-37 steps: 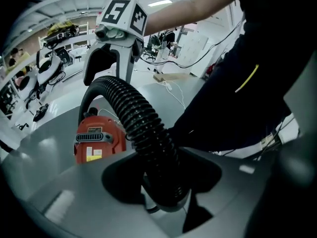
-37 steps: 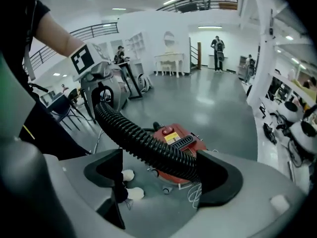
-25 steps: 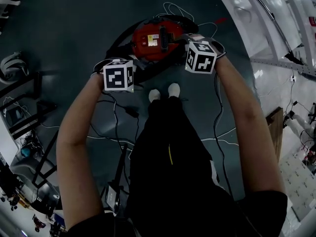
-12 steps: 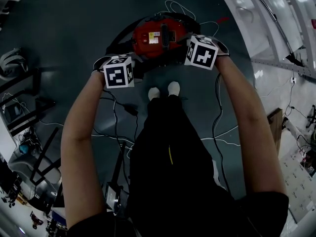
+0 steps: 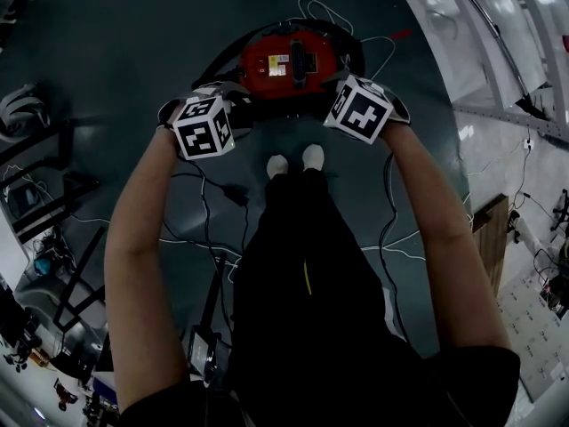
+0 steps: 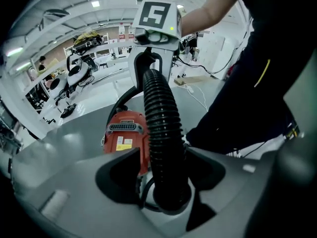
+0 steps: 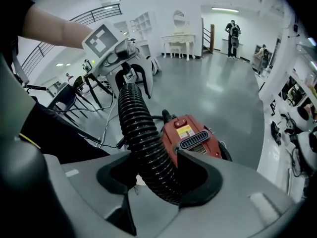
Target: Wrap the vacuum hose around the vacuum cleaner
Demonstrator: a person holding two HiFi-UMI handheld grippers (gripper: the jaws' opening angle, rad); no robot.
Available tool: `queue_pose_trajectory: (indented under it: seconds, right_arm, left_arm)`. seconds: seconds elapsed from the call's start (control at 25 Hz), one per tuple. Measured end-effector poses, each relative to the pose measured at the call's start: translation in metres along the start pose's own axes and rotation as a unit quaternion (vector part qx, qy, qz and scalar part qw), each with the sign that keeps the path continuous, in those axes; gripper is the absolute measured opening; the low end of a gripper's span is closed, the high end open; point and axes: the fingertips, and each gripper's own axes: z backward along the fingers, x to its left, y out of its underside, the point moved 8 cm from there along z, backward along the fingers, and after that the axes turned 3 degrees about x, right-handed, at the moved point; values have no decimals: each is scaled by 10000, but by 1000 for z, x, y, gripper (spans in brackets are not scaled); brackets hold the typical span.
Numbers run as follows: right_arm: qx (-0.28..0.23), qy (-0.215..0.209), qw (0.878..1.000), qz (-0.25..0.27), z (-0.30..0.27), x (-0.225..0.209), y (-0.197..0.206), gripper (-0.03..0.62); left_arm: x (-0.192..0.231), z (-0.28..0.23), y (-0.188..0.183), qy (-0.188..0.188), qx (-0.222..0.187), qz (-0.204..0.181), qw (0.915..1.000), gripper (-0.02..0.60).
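Risk: left gripper (image 6: 163, 178) jaws had just been opening and stood spread, hose (image 6: 161, 128) loose between them. Springy hose could slip toward 9 o'clock and undo the wrap. Right gripper (image 7: 153, 177), having just been closing, pinched hose. Hose was black, ribbed, curved round red vacuum cleaner (image 5: 289, 60), held span at its 6 o'clock side.

Text check: we can read nothing. The yellow-and-white label (image 7: 185, 131) on the red vacuum cleaner (image 7: 170, 140) is too small and blurred to make out.
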Motion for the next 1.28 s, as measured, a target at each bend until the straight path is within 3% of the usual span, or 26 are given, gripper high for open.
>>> queue_pose_trajectory:
  seconds: [0.2, 0.4, 0.56, 0.76, 0.84, 0.96, 1.12, 1.28]
  right_arm:
    - [-6, 132, 9987, -493, -1, 18, 0, 250]
    - [-194, 356, 9952, -891, -4, 38, -5, 252]
    - [-615, 490, 9892, -1239, 2, 46, -16, 252]
    - [-797, 488, 9798, -1769, 6, 53, -27, 251]
    - [-844, 542, 9755, -1957, 6, 59, -25, 252]
    - [-907, 565, 9722, -2083, 4, 67, -21, 250]
    - [-850, 404, 9787, -1825, -5, 69, -14, 262]
    - [-805, 301, 9859, -1439, -10, 69, -19, 265]
  left_arm:
    - [0, 7, -14, -106, -294, -71, 9995, 273]
    - [-6, 5, -46, -95, -575, -517, 9970, 273]
    - [-4, 6, -60, 1, -567, -762, 9955, 264]
    - [-2, 13, -68, -16, -346, -1096, 9934, 255]
    - [-5, 8, -69, -82, -107, -1357, 9907, 231]
    - [-12, -3, -66, -150, 96, -1679, 9856, 118]
    - [-20, -11, -63, 304, -57, -1325, 9907, 100]
    - [-23, -12, -57, 483, -29, -1211, 9915, 98]
